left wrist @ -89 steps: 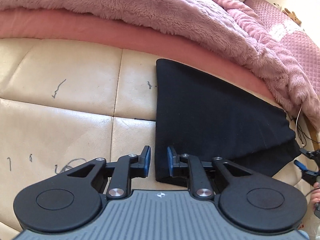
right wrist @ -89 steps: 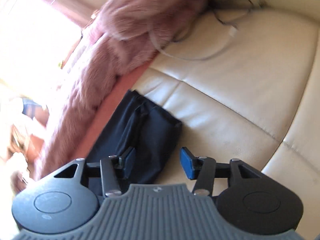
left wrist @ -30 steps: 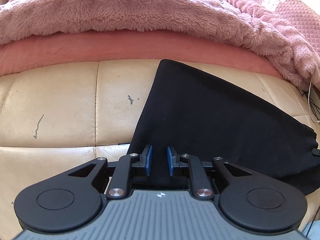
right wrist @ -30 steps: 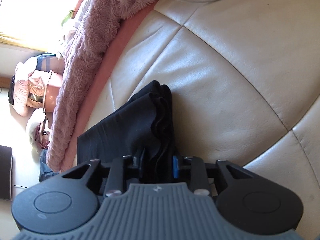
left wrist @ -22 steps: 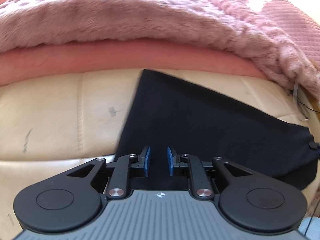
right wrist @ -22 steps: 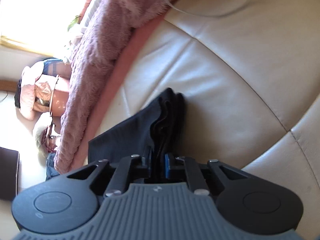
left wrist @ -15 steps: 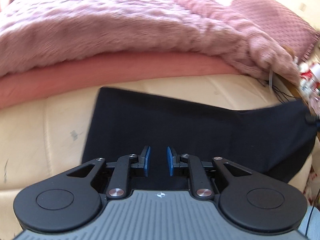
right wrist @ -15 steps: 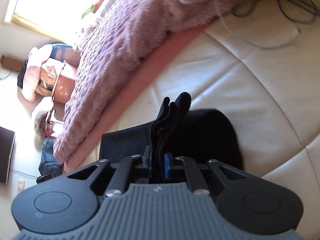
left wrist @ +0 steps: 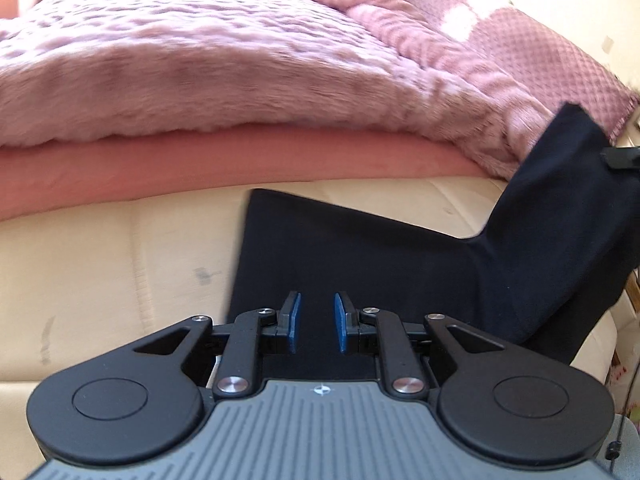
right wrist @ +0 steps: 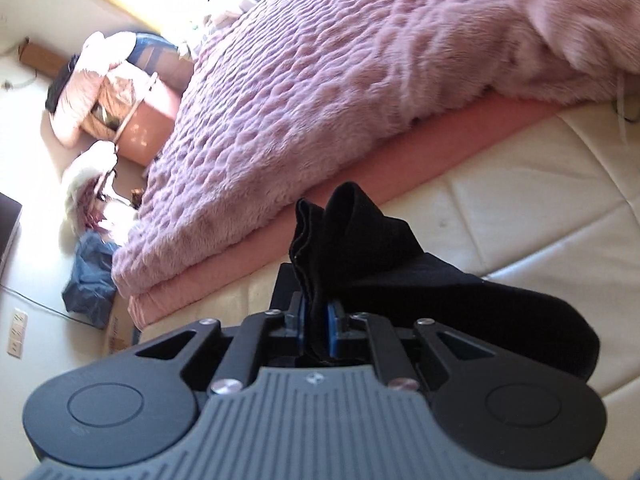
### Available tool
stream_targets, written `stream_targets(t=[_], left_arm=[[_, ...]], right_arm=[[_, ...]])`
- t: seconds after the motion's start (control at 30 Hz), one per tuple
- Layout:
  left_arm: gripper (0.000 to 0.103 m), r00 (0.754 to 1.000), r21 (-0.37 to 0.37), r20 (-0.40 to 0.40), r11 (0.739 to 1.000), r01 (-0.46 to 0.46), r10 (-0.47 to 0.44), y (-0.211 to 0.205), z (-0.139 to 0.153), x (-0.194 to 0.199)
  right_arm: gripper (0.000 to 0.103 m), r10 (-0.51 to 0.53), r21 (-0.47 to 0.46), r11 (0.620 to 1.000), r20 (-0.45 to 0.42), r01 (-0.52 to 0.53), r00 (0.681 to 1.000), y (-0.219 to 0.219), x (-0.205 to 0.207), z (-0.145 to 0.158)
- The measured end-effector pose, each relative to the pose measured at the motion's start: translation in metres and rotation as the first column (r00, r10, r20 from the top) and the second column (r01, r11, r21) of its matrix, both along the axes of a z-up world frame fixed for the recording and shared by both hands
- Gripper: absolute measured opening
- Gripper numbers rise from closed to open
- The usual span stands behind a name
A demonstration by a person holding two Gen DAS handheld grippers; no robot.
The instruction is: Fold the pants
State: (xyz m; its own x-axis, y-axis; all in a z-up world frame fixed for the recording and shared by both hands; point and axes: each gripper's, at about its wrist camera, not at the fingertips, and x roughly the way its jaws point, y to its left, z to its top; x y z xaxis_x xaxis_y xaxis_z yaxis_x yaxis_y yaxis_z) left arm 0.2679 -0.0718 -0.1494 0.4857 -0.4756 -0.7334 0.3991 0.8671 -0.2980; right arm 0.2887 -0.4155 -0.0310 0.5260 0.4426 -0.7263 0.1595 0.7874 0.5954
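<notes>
Black pants (left wrist: 360,248) lie flat on a cream leather cushion (left wrist: 100,272). Their right end is lifted into the air and folds back toward the middle. My right gripper (right wrist: 316,328) is shut on that bunched end of the pants (right wrist: 352,232), with cloth sticking up past the blue pads; it also shows at the right edge of the left wrist view as the right gripper (left wrist: 622,158). My left gripper (left wrist: 317,322) hovers over the near left corner of the pants. Its pads stand a little apart, with only dark cloth seen in the gap.
A fluffy pink blanket (left wrist: 240,60) and a pink sheet edge (left wrist: 160,168) run along the far side of the cushion. A white cable (right wrist: 620,112) hangs by the blanket. On the floor beyond are a blue cloth (right wrist: 92,276) and a pink basket (right wrist: 132,120).
The right gripper closed on the pants' end and raised it off the cushion, swinging it over toward the left. The left gripper kept its opening and tilted up slightly.
</notes>
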Motion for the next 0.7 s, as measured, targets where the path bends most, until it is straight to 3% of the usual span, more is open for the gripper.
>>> stream_targets(t=[0.17,0.2,0.33,0.47,0.57,0.63,0.7], left_arm=[[0.019,0.999,-0.032,-0.015,0.998,-0.053,0.052,0.041,-0.001,0.000],[0.019,0.998,-0.038,-0.020,0.998,-0.060,0.059,0.047,-0.002,0.000],[0.019,0.994,-0.067,-0.047,0.992,-0.106,0.103,0.077,-0.009,-0.001],[0.019,0.989,-0.099,-0.068,0.986,-0.135,0.129,0.097,-0.014,-0.004],[0.019,0.988,-0.117,-0.076,0.983,-0.141,0.133,0.104,-0.016,-0.007],[0.019,0.987,-0.138,-0.085,0.980,-0.146,0.135,0.106,-0.016,-0.007],[0.019,0.986,-0.158,-0.092,0.976,-0.152,0.138,0.106,-0.016,-0.008]], right_arm=[[0.005,0.066,-0.091,0.993,-0.078,-0.073,0.995,0.079,0.053,-0.024],[0.001,0.083,-0.098,0.991,-0.096,-0.093,0.992,0.096,0.063,-0.033],[0.001,0.150,-0.199,0.962,-0.191,-0.188,0.970,0.169,0.095,-0.078],[0.001,0.181,-0.235,0.938,-0.293,-0.254,0.939,0.207,0.105,-0.127],[0.009,0.198,-0.241,0.928,-0.324,-0.283,0.925,0.222,0.106,-0.142],[0.030,0.224,-0.220,0.928,-0.312,-0.299,0.923,0.228,0.103,-0.135],[0.032,0.259,-0.221,0.921,-0.266,-0.321,0.928,0.231,0.100,-0.117]])
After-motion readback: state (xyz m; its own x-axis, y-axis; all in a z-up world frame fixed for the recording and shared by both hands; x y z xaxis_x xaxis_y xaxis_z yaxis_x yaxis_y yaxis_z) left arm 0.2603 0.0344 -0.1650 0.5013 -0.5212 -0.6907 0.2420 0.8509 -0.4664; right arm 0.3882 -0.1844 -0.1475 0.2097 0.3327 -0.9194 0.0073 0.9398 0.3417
